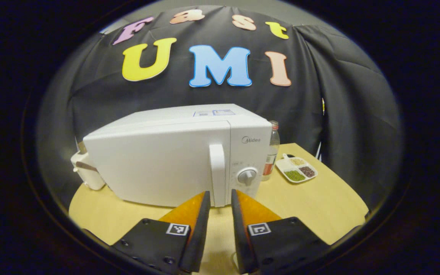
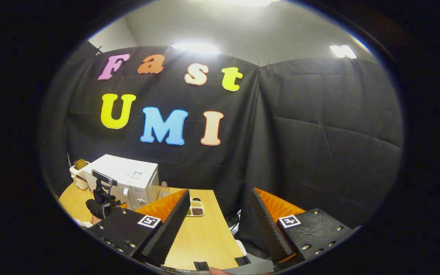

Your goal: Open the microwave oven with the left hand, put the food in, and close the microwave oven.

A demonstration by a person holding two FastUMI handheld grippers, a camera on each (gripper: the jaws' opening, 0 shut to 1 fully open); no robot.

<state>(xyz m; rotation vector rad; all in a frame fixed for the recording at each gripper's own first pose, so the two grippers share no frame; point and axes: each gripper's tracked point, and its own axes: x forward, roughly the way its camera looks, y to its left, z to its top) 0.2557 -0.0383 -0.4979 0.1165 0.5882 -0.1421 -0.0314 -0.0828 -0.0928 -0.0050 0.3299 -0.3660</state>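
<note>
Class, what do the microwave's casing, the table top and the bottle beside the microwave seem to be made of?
Microwave: probably painted metal or plastic; smooth, matte white.
Table: seemingly wood or laminate; pale, faintly grained.
Bottle: clear glass or plastic, hard to tell; see-through.

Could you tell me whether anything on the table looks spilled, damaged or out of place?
Nothing stands out. The microwave sits shut and level on the table, the bottle stands upright beside it, and the divided tray holds its food neatly, with no spills.

Right tongs (image 2: 220, 214) spread wide above table (image 2: 201, 240); microwave (image 2: 124, 179) far left, door closed.
</note>
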